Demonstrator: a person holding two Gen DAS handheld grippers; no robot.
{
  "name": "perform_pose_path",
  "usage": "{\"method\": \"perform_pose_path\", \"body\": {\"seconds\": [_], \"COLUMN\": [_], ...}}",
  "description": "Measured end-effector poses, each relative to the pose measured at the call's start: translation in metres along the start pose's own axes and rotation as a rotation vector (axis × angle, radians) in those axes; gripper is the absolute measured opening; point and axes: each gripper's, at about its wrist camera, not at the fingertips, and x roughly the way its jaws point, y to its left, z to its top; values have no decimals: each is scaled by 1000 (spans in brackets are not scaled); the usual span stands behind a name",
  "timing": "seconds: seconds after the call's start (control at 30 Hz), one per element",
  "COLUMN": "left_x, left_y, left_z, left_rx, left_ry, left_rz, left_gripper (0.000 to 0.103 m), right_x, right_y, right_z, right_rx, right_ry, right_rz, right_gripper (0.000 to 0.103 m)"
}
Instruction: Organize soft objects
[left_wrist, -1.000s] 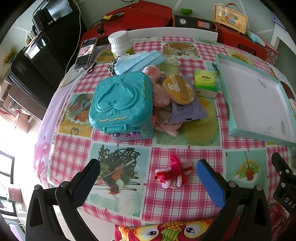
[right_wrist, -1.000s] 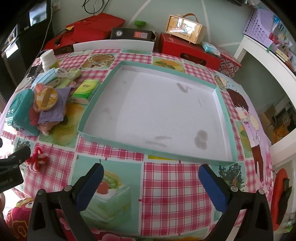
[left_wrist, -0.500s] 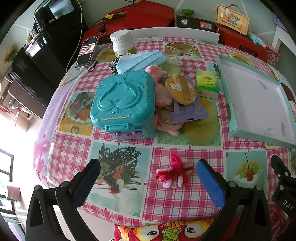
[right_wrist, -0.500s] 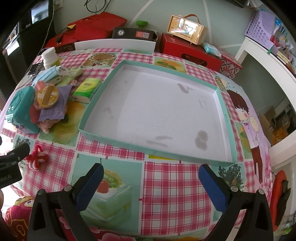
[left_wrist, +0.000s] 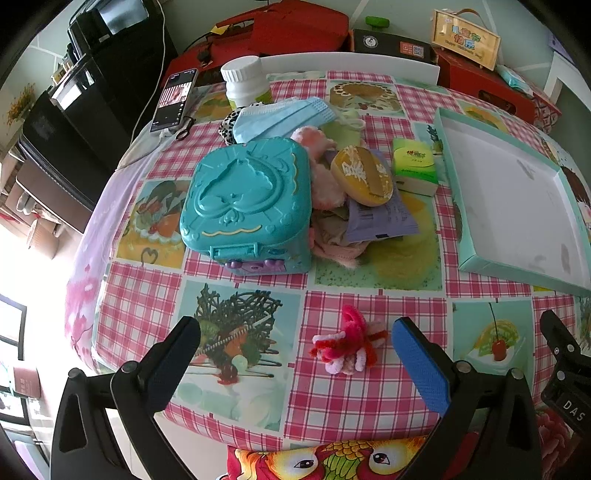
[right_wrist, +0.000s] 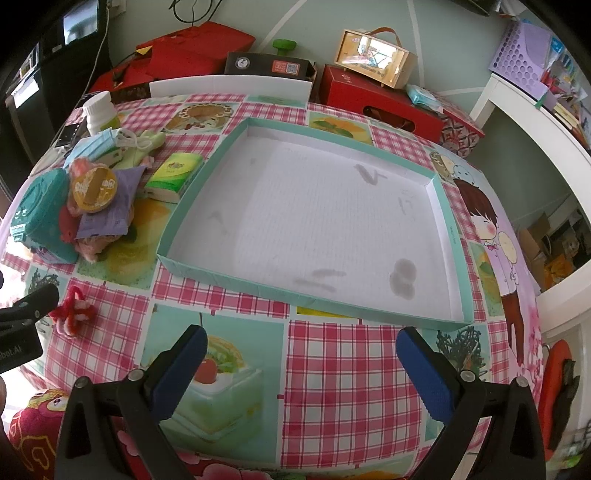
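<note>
The left gripper (left_wrist: 295, 354) hangs low over the near edge of the counter (left_wrist: 347, 398) with its fingers (left_wrist: 421, 365) wide apart and nothing between the pads, and the small pipe-cleaner toy (left_wrist: 345, 349), a red, pink and white fuzzy twist, lies flat on the checked cloth inside that gap, well toward the right finger and almost beside its blue pad, with a wide stretch of bare cloth between it and the left finger. Its long axis runs roughly left to right, across the line between the fingers, so a plain closing would likely catch it end to end; a small shift to the right would centre it first. The right gripper (right_wrist: 301, 369) also stands with fingers spread and empty, aimed at the near wall of the shallow teal tray (right_wrist: 229, 282), whose white floor holds nothing yet. From the right wrist view the toy sits far off to the left, beside the tip of the left tool, so the left hand is clearly the nearer one for it. Farther back on the left a pile of soft things, a blue face mask (left_wrist: 280, 116) and a pink plush piece (left_wrist: 325, 184), leans against the teal plastic case (left_wrist: 247, 199), well apart from the tray on the right
</note>
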Motion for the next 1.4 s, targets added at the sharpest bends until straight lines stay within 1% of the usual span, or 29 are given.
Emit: {"method": "perform_pose_path", "body": {"seconds": [0.53,0.87,1.0,1.07,1.2,1.4], "left_x": [4,7,7,5,0,-10], "left_y": [4,8,12,20,38,71], "left_z": [0,0,1,5,19,47], "left_rx": [-21,-43,-65,-88,-140,-190], "left_ry": [14,24,29,24,11,-38], "left_rz": [-19,-48,-75,-109,-168,-184], "left_gripper": [103,103,103,103,103,103], "right_x": [3,6,6,2,-10,-20], "right_y": [4,12,16,18,24,39], "right_z": [0,-1,0,3,16,54], "right_rx": [-24,-68,-89,-103,-132,-75], "right_ry": [16,34,37,22,-45,-106], "right_rz": [-11,-36,-44,-31,21,154], "right_gripper": [103,103,103,103,103,103]}}
